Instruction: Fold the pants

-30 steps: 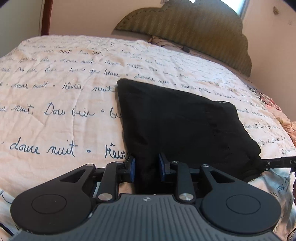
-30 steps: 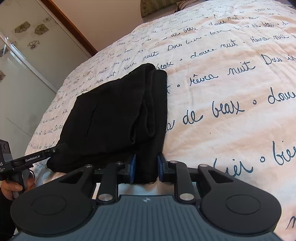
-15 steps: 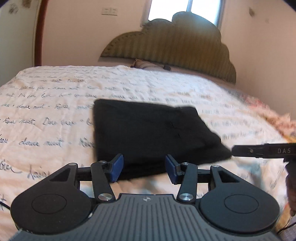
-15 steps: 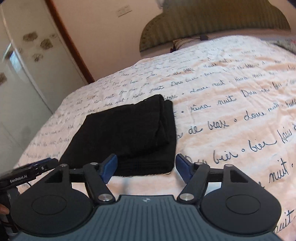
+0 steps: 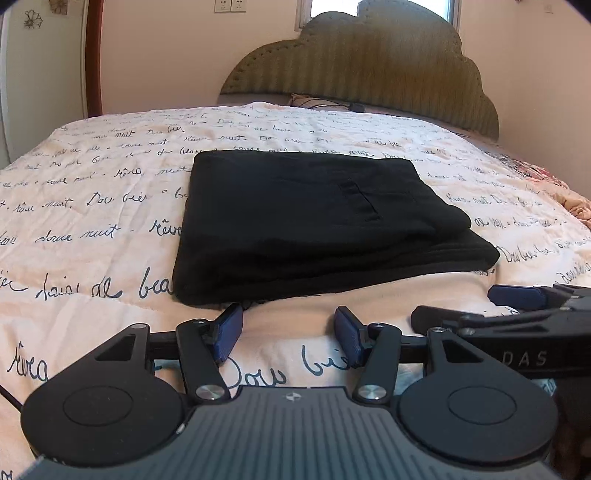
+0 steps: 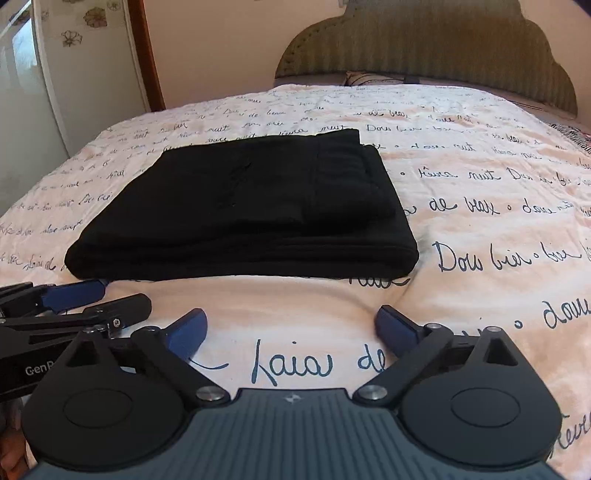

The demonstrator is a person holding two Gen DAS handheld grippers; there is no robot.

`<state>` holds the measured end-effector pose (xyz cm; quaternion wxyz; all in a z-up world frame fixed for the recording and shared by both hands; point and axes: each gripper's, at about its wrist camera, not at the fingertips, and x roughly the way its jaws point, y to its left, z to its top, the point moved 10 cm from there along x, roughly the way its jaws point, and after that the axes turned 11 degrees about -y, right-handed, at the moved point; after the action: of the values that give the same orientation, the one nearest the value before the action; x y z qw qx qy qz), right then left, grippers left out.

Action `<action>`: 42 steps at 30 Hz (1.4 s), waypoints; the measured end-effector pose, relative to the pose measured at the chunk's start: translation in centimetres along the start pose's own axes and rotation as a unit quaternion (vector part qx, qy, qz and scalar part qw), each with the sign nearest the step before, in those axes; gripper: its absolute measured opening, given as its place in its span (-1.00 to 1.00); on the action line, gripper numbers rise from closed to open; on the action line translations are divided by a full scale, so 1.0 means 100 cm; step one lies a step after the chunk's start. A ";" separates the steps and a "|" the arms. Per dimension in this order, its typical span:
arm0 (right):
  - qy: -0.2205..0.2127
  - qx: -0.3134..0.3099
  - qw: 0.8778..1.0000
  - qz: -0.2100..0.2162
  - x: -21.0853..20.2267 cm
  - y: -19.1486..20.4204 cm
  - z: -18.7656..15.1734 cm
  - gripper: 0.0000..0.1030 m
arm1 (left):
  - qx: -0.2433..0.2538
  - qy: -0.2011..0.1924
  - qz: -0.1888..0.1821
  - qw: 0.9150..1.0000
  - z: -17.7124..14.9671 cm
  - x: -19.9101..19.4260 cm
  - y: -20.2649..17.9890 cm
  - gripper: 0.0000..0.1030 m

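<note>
Both grippers, left gripper (image 5: 288, 334) and right gripper (image 6: 291, 326), draw back released, jaws just opening, from seemingly fully folded black pants (image 5: 314, 225); retreat clear without snagging the near edge.

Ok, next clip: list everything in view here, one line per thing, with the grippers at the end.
pants: one, black, folded into a flat stack in the middle of the bed.
bedspread: one, pale pink with dark handwritten script, covers the bed.
headboard: one, olive green, scalloped, at the far end of the bed.
pillow: one, striped, against the headboard.
wall sockets: two, white, on the wall at upper left.
wardrobe door: one, white with flower decals, left of the bed.
left gripper: one, black with blue pads, jaws have just been opening, nothing between them, short of the pants.
right gripper: one, same colours, jaws have just been opening wide, empty, over bare bedspread.
</note>
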<state>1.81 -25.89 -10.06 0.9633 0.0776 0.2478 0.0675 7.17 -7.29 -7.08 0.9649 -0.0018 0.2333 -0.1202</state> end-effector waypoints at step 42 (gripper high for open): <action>-0.030 -0.018 0.999 -0.014 -0.002 0.001 -0.004 0.98 | -0.003 -0.035 0.039 0.999 -0.003 -0.011 0.008 0.29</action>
<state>1.44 -25.73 -10.30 0.9724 0.0584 0.2190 0.0558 6.24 -6.26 -6.86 0.9765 0.0003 0.1995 -0.0815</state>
